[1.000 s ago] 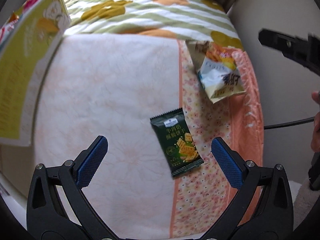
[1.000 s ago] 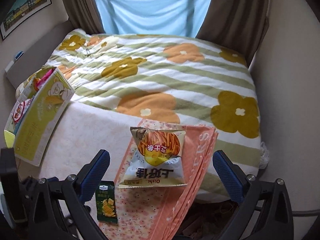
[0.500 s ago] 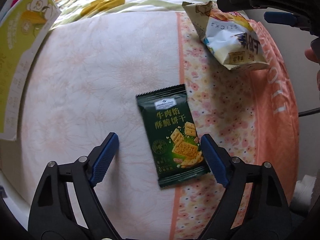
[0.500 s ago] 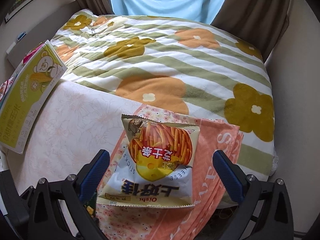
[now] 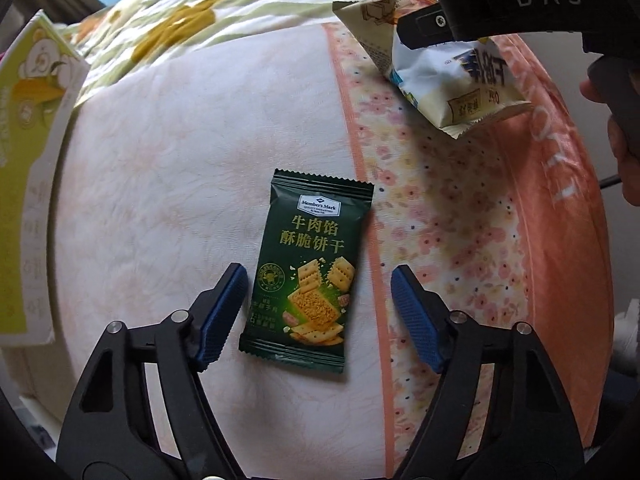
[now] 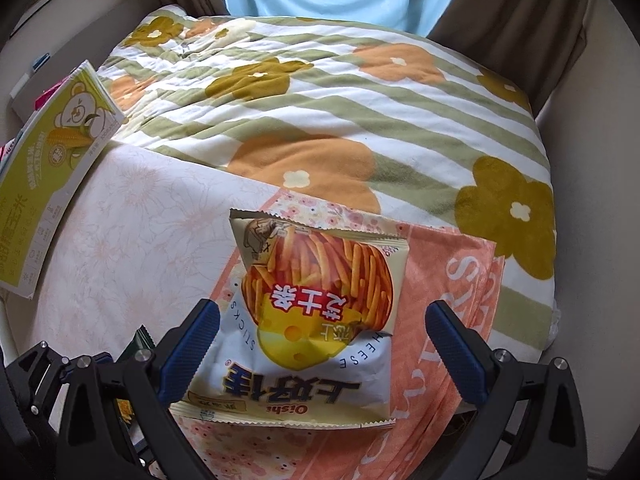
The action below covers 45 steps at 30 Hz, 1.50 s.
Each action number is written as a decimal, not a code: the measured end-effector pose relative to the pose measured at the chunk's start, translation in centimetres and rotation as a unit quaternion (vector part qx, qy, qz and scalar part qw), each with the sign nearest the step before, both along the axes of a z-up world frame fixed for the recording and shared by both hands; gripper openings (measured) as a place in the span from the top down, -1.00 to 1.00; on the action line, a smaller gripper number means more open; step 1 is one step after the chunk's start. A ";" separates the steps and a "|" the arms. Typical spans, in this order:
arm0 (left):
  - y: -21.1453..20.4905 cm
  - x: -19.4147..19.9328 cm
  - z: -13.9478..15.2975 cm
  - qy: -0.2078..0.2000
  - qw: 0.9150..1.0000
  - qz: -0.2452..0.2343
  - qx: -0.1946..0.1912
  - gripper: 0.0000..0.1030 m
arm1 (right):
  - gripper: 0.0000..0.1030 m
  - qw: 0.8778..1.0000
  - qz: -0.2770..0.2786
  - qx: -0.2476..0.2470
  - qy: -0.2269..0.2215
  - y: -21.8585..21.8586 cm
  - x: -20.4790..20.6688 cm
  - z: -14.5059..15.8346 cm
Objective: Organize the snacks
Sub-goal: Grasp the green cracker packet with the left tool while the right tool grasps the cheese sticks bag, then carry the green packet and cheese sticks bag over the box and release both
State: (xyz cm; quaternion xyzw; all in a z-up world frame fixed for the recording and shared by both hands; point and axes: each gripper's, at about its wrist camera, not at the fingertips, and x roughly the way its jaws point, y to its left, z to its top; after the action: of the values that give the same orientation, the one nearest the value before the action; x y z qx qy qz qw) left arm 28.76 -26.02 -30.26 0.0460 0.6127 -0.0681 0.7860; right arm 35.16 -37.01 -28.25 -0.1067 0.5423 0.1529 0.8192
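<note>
A dark green cracker packet (image 5: pixel 312 272) lies flat on the pale sheet (image 5: pixel 180 200). My left gripper (image 5: pixel 320 316) points down over its lower half, and its jaws are closing with the packet between them. The blue pads (image 5: pixel 224 316) stand just clear of the packet's edges. A cheese-sticks bag (image 6: pixel 320 308) lies on the orange floral cloth (image 6: pixel 440 300). My right gripper (image 6: pixel 324 354) hangs over its lower part, open wide, one finger on each side. The left wrist view also shows this bag (image 5: pixel 460 80) beneath the right gripper's black body (image 5: pixel 500 0).
A yellow-green corn box (image 6: pixel 52 172) stands at the left edge of the bed. A flowered, striped quilt (image 6: pixel 320 100) covers the far half, with curtains and a window behind. A wall runs along the right side. A person's hand (image 5: pixel 624 160) shows at the right.
Both grippers have come down closer to their packets. The left jaws have narrowed around the green packet. The right jaws have stayed wide over the cheese-sticks bag.
</note>
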 end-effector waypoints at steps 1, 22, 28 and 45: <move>0.0 0.1 0.0 0.000 1.000 -0.005 0.000 -0.39 | -0.99 1.000 0.002 0.000 0.000 0.1 0.0 -0.1; 0.8 1.1 0.6 0.007 1.000 -0.002 -0.005 0.22 | -0.76 0.997 0.033 0.023 0.071 1.3 1.9 -3.7; 1.5 1.1 0.2 0.002 1.000 0.023 -0.014 0.22 | -0.38 0.998 0.047 0.013 0.049 1.7 1.5 -3.5; 2.0 -0.6 1.3 -0.044 0.997 0.047 -0.042 0.22 | -0.06 0.999 0.041 0.033 -0.006 1.4 -0.2 2.6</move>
State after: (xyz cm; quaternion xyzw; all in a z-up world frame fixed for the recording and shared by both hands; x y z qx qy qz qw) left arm 28.20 -24.00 -28.95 -0.0128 0.5753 -0.0544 0.8160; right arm 35.00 -35.57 -25.62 -0.1029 0.5276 0.2032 0.8184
